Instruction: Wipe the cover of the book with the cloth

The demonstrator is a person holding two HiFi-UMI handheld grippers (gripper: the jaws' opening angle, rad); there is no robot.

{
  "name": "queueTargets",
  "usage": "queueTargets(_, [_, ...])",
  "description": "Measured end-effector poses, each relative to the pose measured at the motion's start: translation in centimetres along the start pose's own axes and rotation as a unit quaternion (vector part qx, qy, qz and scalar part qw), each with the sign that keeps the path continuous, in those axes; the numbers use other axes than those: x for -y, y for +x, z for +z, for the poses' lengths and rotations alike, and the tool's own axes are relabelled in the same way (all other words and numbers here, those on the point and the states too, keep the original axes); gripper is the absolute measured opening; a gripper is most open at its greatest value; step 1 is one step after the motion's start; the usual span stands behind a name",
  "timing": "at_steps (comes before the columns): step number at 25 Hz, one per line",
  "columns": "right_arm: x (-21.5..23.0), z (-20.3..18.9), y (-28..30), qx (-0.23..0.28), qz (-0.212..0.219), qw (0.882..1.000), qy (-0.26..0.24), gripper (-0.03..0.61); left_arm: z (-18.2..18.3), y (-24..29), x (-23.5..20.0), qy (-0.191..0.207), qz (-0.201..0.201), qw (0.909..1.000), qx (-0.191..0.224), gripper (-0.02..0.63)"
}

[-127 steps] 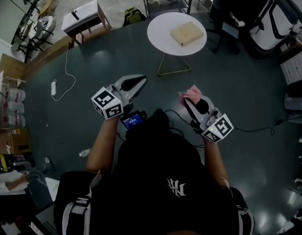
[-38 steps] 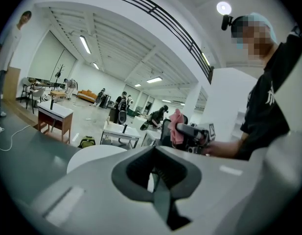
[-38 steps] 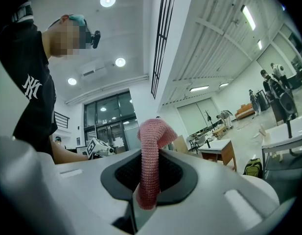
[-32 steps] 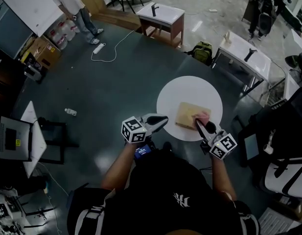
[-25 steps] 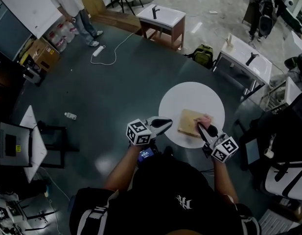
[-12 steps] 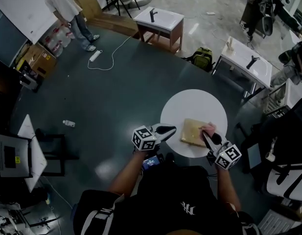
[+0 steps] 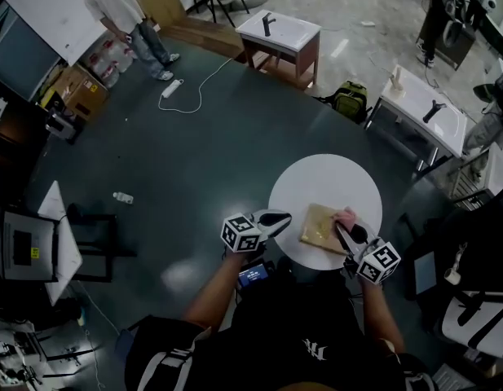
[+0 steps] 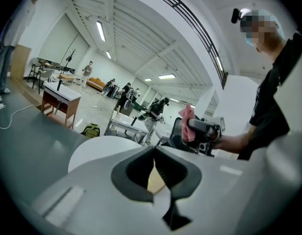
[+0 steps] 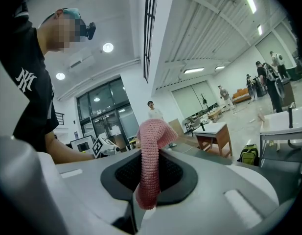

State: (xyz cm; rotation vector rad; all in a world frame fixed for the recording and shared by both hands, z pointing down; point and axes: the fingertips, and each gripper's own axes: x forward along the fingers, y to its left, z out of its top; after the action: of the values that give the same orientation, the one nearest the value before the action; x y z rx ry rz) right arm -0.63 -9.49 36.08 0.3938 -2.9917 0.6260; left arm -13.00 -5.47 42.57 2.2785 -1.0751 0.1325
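Observation:
A tan book [image 7: 323,228] lies on the near side of a round white table [image 7: 324,182]. My right gripper [image 7: 342,226] is shut on a pink cloth [image 7: 346,216] and hovers at the book's right edge; in the right gripper view the cloth [image 9: 151,160] stands pinched between the jaws. My left gripper [image 7: 285,215] is shut with nothing in it, at the table's left rim, just left of the book. In the left gripper view its closed jaws [image 8: 154,161] point at the table [image 8: 94,151], and a sliver of the book [image 8: 156,182] shows behind them.
A person [image 7: 121,6] stands at the far left by stacked boxes. Two small white tables [image 7: 280,29] [image 7: 422,104], a green backpack [image 7: 351,101] and a power strip with cable [image 7: 171,88] lie beyond the round table. A desk [image 7: 31,251] stands at left.
I have walked up to the round table, which was far off earlier. Over the last second both grippers have sunk toward the table, the right one still holding the cloth by the book.

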Motion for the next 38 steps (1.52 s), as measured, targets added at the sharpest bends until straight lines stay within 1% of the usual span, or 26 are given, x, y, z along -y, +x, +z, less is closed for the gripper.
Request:
queueTargets(4, [0.4,-0.7,-0.1,-0.018,0.009,1.000,0.006,0.049,-1.5,-0.5,-0.7,-0.011,0.029,0.9995,-0.006,0.012])
queueTargets(8, [2.0,-1.0,3.5,-0.022,0.020,1.000,-0.005,0.049,-1.8,-1.7,-4.6,-0.008,0.063,0.9979,-0.012,0.023])
queueTargets(10, [3.6,-2.8,4.3,-0.035,0.017,0.999,0.000,0.049,-3.1,-1.3,-6.1,-0.013,0.077,0.9968,-0.019,0.029])
queueTargets(12, [4.6,-5.4,3.7,-0.059,0.006,0.998,0.015,0.049,-6.0,-0.5,-6.4,-0.030,0.080,0.9957,-0.035,0.043])
queueTargets(14, [5.2,-8.4,2.9,-0.095,-0.008,0.995,0.035,0.049,-9.5,0.3,-6.0,-0.060,0.074,0.9940,-0.054,0.058])
queueTargets(15, [6.0,-9.5,3.3,-0.107,-0.013,0.993,0.040,0.049,-10.4,0.9,-6.6,-0.067,0.072,0.9933,-0.061,0.061])
queueTargets(18, [9.7,-12.2,5.7,-0.125,-0.025,0.991,0.052,0.049,-11.9,4.0,-9.5,-0.061,0.066,0.9925,-0.083,0.072])
queueTargets(20, [11.2,-14.2,6.3,-0.143,-0.036,0.987,0.065,0.049,-13.7,5.9,-9.8,-0.062,0.052,0.9912,-0.105,0.078])
queueTargets(23, [12.4,-16.9,7.5,-0.171,-0.050,0.981,0.078,0.048,-16.9,7.5,-9.8,-0.067,0.028,0.9873,-0.141,0.089])
queueTargets(25, [12.9,-18.5,8.4,-0.186,-0.055,0.977,0.083,0.048,-18.7,8.4,-9.8,-0.072,0.016,0.9849,-0.156,0.094])
queueTargets(31, [13.7,-21.7,10.5,-0.230,-0.077,0.966,0.084,0.046,-21.1,9.7,-9.1,-0.097,-0.009,0.9818,-0.163,0.098])
queueTargets(35, [14.0,-23.3,11.5,-0.253,-0.099,0.959,0.076,0.046,-21.9,10.1,-8.7,-0.098,-0.016,0.9809,-0.167,0.100])
queueTargets(38, [13.9,-24.0,12.1,-0.260,-0.111,0.956,0.082,0.047,-22.3,10.2,-8.4,-0.097,-0.017,0.9801,-0.172,0.098])
